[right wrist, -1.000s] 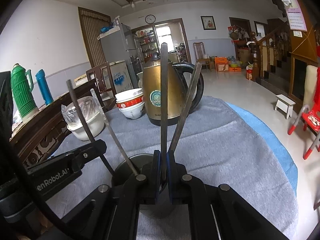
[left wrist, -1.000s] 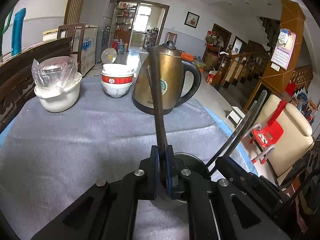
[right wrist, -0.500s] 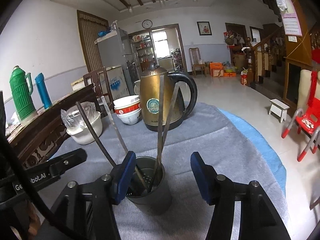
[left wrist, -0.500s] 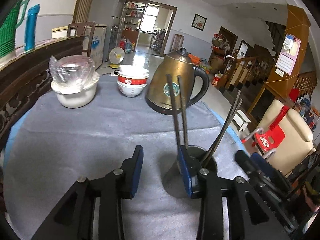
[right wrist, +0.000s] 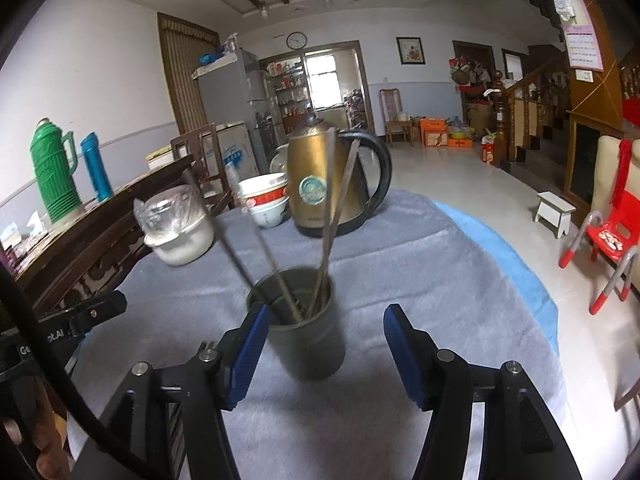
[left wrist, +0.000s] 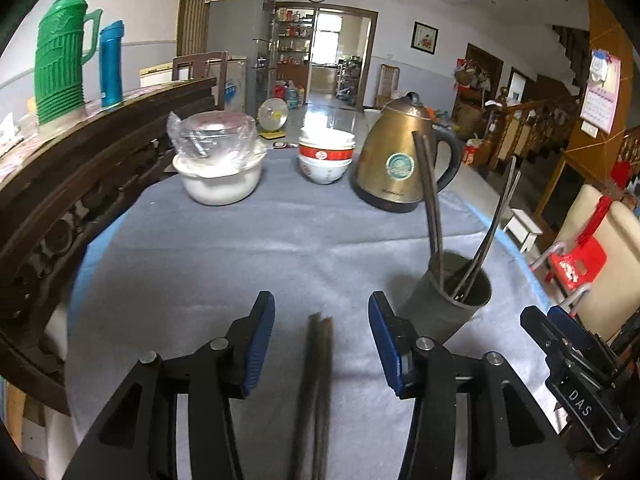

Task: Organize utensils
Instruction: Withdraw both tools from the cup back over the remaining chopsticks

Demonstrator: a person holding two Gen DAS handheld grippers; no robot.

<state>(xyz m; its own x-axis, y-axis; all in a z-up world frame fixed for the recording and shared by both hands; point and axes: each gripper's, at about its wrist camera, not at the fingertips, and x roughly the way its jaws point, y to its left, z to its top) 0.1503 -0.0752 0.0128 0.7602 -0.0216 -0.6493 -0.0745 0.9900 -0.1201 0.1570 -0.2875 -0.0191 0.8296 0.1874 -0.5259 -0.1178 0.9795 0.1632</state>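
A dark metal cup (left wrist: 448, 304) stands on the grey cloth and holds several metal chopsticks (left wrist: 430, 200) leaning both ways. My left gripper (left wrist: 322, 344) is to the cup's left with its jaws opening. A dark pair of chopsticks (left wrist: 318, 380), blurred, lies on the cloth below the gap, and neither pad touches it. In the right wrist view the cup (right wrist: 306, 340) sits just ahead of my right gripper (right wrist: 324, 356), which is open, its blue pads (right wrist: 248, 348) clear of the cup's wall. The chopsticks (right wrist: 332, 208) rise out of the cup.
At the far side stand a brass kettle (left wrist: 396, 164), stacked bowls (left wrist: 326, 156) and a white pot with a plastic-wrapped lid (left wrist: 218, 168). A carved wooden sideboard (left wrist: 60, 184) with a green thermos (left wrist: 60, 60) borders the left. The table's edge (right wrist: 532, 280) curves away on the right.
Both grippers were shut on chopsticks standing in the cup. They have let go, opened and drawn back. The left one has swung left, so the cup now sits to its right.
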